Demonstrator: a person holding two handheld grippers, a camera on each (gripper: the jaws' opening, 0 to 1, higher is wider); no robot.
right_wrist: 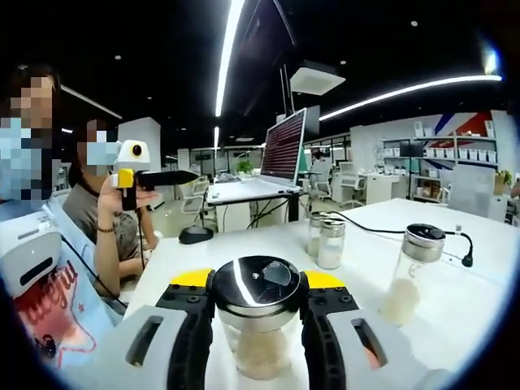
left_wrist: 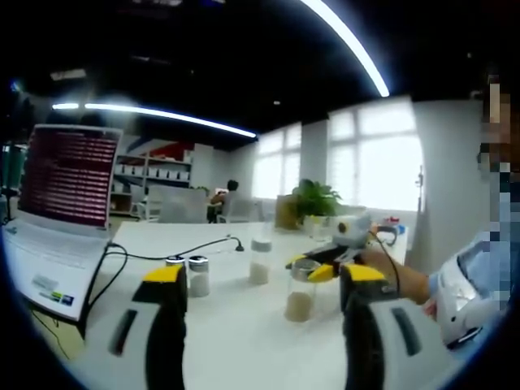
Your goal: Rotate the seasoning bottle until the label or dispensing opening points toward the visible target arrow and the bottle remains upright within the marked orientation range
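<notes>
A clear seasoning bottle [right_wrist: 256,325] with a black and metal lid and pale granules stands upright on the white table [right_wrist: 366,236]. My right gripper [right_wrist: 257,280] is shut on it just under the lid. From the left gripper view the same bottle [left_wrist: 300,296] shows with the right gripper [left_wrist: 310,266] clamped on its top. My left gripper [left_wrist: 262,275] is open, jaws wide apart and empty, short of the bottle. The left gripper [right_wrist: 158,177] is held up in the air at the far left of the right gripper view.
A second tall bottle [right_wrist: 410,276] and two small shakers [right_wrist: 325,240] stand behind. An open laptop [right_wrist: 276,158], a black cable [right_wrist: 382,223] and a mouse [right_wrist: 195,234] lie further back. Two people [right_wrist: 101,203] sit at the table's left edge.
</notes>
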